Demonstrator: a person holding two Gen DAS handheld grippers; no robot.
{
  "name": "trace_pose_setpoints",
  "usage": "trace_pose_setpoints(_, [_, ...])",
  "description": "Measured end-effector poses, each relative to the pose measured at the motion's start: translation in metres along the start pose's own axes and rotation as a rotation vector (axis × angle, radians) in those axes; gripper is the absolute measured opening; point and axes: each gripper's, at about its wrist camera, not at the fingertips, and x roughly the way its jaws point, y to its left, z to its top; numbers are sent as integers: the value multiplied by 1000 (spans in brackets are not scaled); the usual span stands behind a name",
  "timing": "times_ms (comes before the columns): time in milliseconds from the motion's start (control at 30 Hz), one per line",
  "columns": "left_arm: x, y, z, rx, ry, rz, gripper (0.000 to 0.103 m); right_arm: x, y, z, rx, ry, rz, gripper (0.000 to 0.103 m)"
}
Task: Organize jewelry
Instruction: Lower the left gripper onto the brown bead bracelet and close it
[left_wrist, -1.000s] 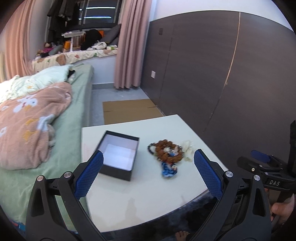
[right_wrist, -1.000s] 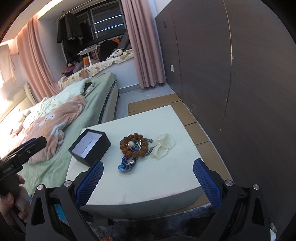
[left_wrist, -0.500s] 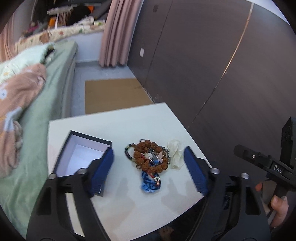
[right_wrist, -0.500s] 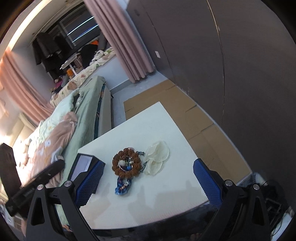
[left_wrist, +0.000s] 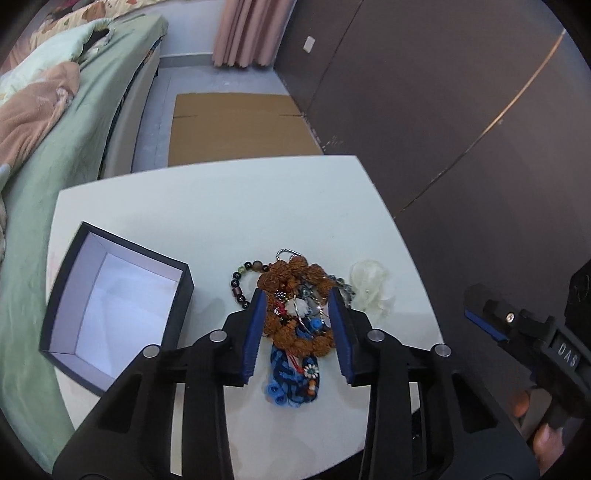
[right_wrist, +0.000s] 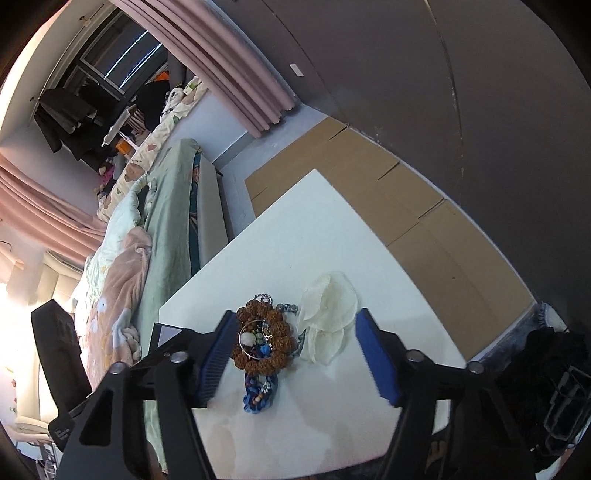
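Two handheld grippers converge on a heap of jewelry (left_wrist: 295, 325) lying near the front right of a white counter (left_wrist: 207, 206), with an open, empty black box (left_wrist: 110, 314) standing just to its left near the counter's left edge. The left gripper (left_wrist: 297, 325), pointing steeply down, has its jaws closing; its blue pads (left_wrist: 255, 332) flank the brown beaded bracelet (left_wrist: 291, 273) on either side, the beads lying between them, though the pads do not appear to press on anything yet. The right gripper (right_wrist: 295, 354) comes in from the counter's right side, its jaws also closing but standing wider, bracketing both the bracelet and a pale translucent pouch (right_wrist: 328, 317) that lies just beside the heap toward the right edge; its pads touch nothing. The heap runs front to back: a dark bead strand (left_wrist: 240, 284) and a silver loop at the far end, the brown bracelet in the middle, a blue woven tassel piece (left_wrist: 291, 380) trailing toward the counter's front edge. That long axis lies roughly along the line the left gripper points, so its jaws close across the narrow width of the pile. The left gripper appears the nearer and better centred of the two, and the box lies on its side, making it the likelier one to lift a piece across.
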Motion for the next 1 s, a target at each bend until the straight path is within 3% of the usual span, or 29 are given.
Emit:
trace_pose_setpoints(133, [20, 7, 0, -24, 18, 16, 30, 23, -13, -6, 33, 28, 26, 49])
trace_pose_setpoints(567, [57, 23, -5, -78, 81, 49, 24, 56, -15, -4, 62, 75, 27, 51])
trace_pose_setpoints(733, [67, 27, -6, -105, 110, 9, 24, 62, -13, -4, 51, 86, 17, 51])
trace_pose_setpoints(1000, [45, 26, -1, -121, 47, -59, 20, 80, -12, -1, 64, 98, -36, 50])
